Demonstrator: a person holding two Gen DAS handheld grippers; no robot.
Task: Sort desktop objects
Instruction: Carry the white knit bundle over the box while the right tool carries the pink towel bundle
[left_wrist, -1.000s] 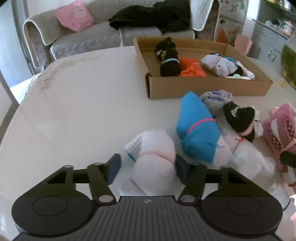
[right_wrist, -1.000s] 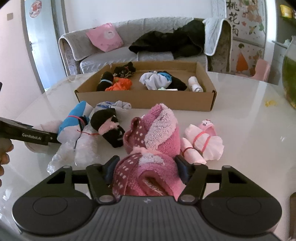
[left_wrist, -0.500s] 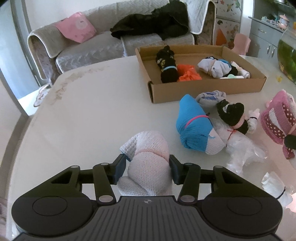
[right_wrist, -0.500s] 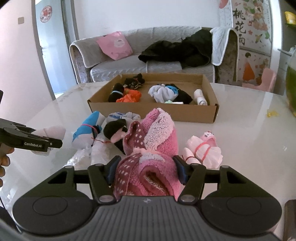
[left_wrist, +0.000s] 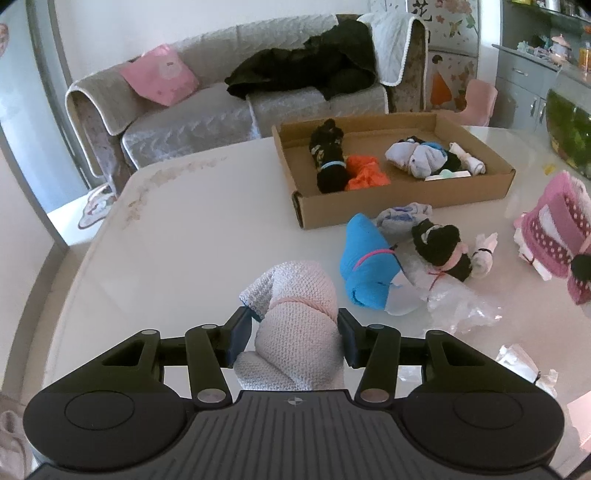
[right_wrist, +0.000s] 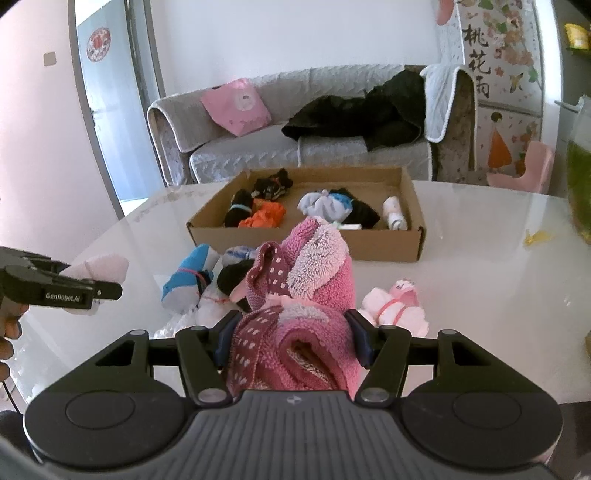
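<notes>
**Left wrist view: two sock bundles gripped, box waiting ahead**

In the left wrist view, the left gripper (left_wrist: 294, 334) was closed on a pale pink knitted sock bundle (left_wrist: 295, 325). Both pads pressed into its sides, and the bundle appeared lifted off the white table (left_wrist: 177, 229). In the right wrist view, the right gripper (right_wrist: 291, 339) was closed in the same way on a thick magenta dotted sock bundle (right_wrist: 303, 295), whose fluffy upper part stood up in front of the camera.

The cardboard box (left_wrist: 402, 201) stood further along the table and already held a black bundle (left_wrist: 328, 158), an orange bundle (left_wrist: 365, 171) and a white-and-blue bundle (left_wrist: 417, 157). Between the grippers and the box lay a blue bundle (left_wrist: 365, 269), a black-and-pink bundle (left_wrist: 439, 243) and some crumpled clear plastic (left_wrist: 458, 306). A small light pink bundle (right_wrist: 395, 302) lay just beside the right gripper.

I judge that the step in hand was to carry both bundles to the box. To do it well, each gripper should stay firmly closed, because soft knit can slip out. The bundles should travel high enough to pass over the loose items and over the near wall of the box. The left bundle could go to the free floor at the near left corner. The magenta one is bulky, so the open area at the right back seems the better place. Releasing low inside the box would prevent rolling.
</notes>
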